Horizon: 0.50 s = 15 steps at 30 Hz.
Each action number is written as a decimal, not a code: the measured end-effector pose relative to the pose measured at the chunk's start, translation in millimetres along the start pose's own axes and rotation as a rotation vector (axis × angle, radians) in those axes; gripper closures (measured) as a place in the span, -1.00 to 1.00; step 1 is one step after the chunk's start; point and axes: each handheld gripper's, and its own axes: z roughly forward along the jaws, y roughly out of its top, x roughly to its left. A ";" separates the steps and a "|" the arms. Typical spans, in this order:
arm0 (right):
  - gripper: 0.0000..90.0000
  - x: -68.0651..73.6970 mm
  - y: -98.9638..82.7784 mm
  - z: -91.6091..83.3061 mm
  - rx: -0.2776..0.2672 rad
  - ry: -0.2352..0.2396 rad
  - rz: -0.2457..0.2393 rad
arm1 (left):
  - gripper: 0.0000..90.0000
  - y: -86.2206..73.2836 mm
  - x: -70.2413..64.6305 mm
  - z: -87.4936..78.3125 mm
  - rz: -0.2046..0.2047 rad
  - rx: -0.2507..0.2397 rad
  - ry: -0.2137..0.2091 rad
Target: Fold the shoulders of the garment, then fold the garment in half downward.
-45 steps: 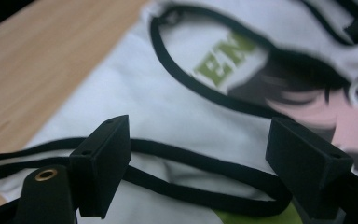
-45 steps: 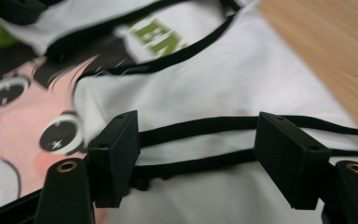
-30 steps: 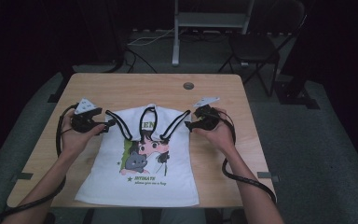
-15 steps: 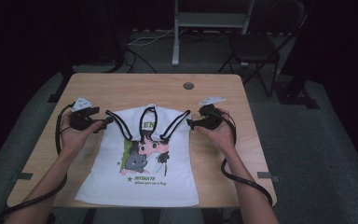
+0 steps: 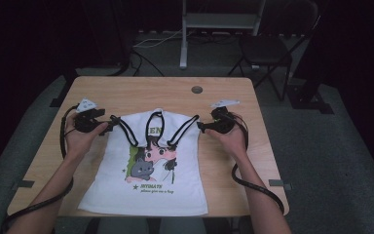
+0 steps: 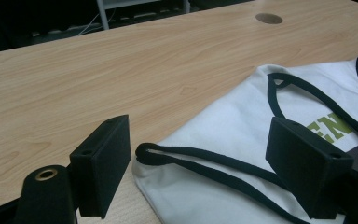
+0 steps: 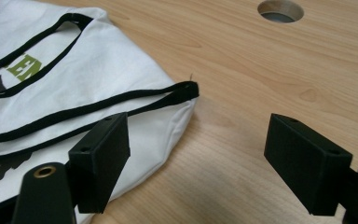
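A white sleeveless shirt [image 5: 151, 165] with black trim and a cartoon print lies flat on the wooden table [image 5: 224, 165], hem at the bottom centre of the high view, shoulders toward mid-frame. At centre left the left gripper [image 5: 108, 126] stands released, one shoulder corner lying between its jaws untouched. At centre right the right gripper [image 5: 200, 127] is also released, its jaws having just been opening, with the other corner beside them. Beyond, a round cable hole [image 5: 196, 89] sits in the tabletop; past that, dim grey floor, a metal stand and what looks like a folding chair [image 5: 265, 48]. Since the earlier frames, hands and shirt have scarcely shifted.
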 end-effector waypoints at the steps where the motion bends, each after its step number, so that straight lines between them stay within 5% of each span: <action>1: -0.52 -0.8 0.4 0.3 -0.002 0.000 0.001 | -0.52 -0.3 -0.1 0.6 -0.004 -0.001 0.000; 9: -0.50 -1.8 5.1 4.8 0.001 0.010 0.012 | -0.52 -0.5 5.5 6.2 -0.019 0.013 -0.006; 15: -0.46 -3.4 20.7 16.8 0.036 0.038 0.018 | -0.52 2.2 23.2 17.0 -0.095 0.048 -0.019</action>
